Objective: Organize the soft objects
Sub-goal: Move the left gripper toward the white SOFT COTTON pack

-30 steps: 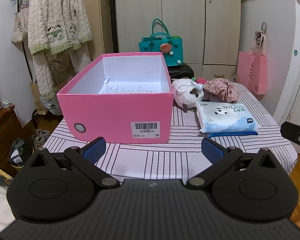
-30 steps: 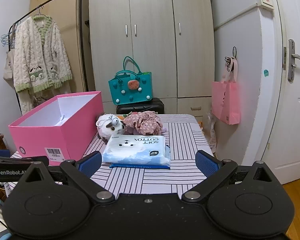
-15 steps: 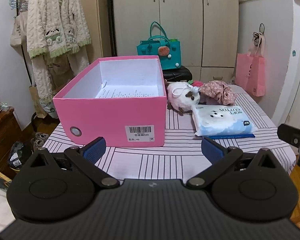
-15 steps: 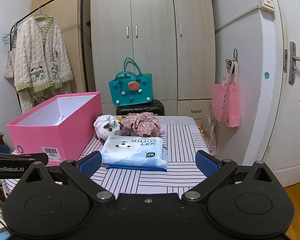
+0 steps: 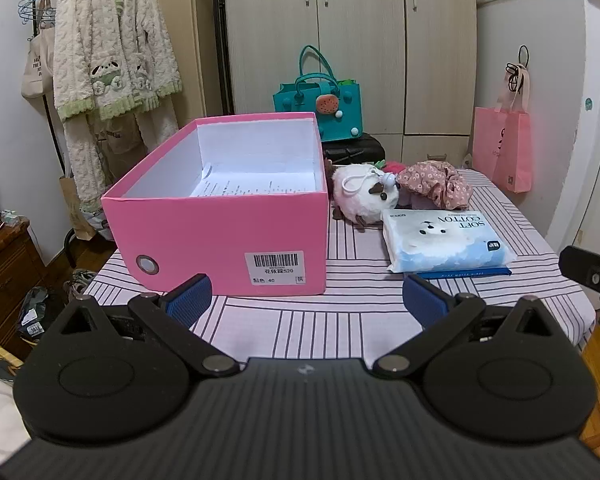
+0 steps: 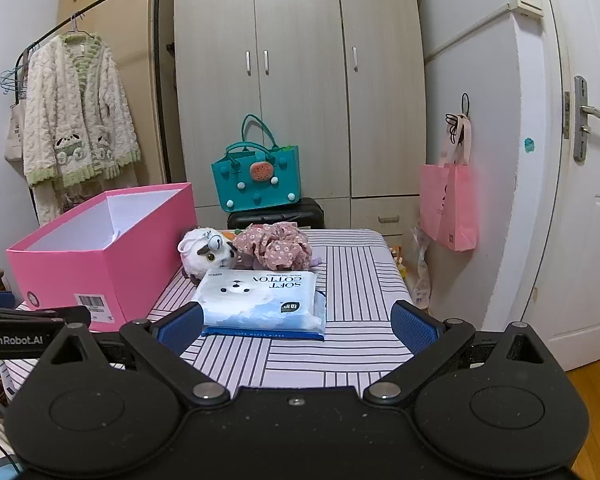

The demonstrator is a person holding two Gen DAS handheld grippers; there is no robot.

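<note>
Left claw: the left claw [image 5: 304, 300] hangs over the near edge of the bench [image 5: 340, 320], jaws spread wide, nothing between them; it faces the short labelled end of the box.
Right claw: the right claw [image 6: 298, 320] also stands wide apart and empty, lined up with the tissue pack just ahead of it.
Pink box: the pink box [image 5: 224, 236] sits on the left part of the bench, lid off, white inside, with a printed sheet of paper [image 5: 256, 188] lying on its floor.
Tissue pack: the pack of soft cotton tissues [image 6: 262, 300] lies flat on the striped cloth, to the right of the box and apart from it.
Plush toy: a small white plush toy [image 6: 206, 252] lies just behind the pack, close beside the box's right wall.
Floral cloth: a bunched pink floral cloth [image 6: 278, 246] rests against the plush toy on its right, behind the pack.
Behind the bench: a teal bag [image 6: 256, 180] stands on a black case before the wardrobe [image 6: 300, 80]; a pink bag [image 6: 448, 204] hangs on the wall to the right.
Left of the room: a fluffy cream jacket [image 5: 112, 52] hangs from a rail.
</note>
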